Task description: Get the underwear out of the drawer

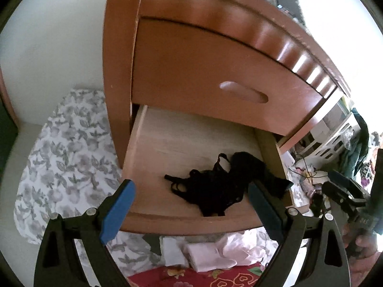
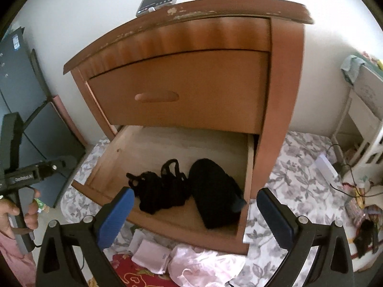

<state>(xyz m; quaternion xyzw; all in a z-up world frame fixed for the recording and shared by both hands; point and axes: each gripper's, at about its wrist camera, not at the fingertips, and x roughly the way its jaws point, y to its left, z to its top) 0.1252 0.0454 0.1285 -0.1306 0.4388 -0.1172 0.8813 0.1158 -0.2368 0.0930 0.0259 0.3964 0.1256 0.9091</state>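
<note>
A wooden nightstand has its lower drawer (image 1: 148,143) (image 2: 107,157) pulled out. In the drawer lies lacy black underwear (image 1: 210,189) (image 2: 162,189), with a bulkier black garment (image 1: 253,165) (image 2: 215,196) beside it toward the right wall. My left gripper (image 1: 191,189) hovers open just above the drawer's front edge, with nothing between its blue pads. My right gripper (image 2: 195,195) is likewise open in front of the drawer, level with the black pile and empty. Each view shows the other gripper at its edge, held by a hand (image 1: 363,244) (image 2: 21,215).
The upper drawer (image 1: 215,76) (image 2: 182,88) is shut. Pale pink and white clothes (image 1: 210,253) (image 2: 191,263) lie on the floor below the open drawer, on a floral sheet (image 1: 64,157) (image 2: 294,181) and red cloth (image 2: 134,275). A white shelf (image 1: 335,138) with cables stands to the right.
</note>
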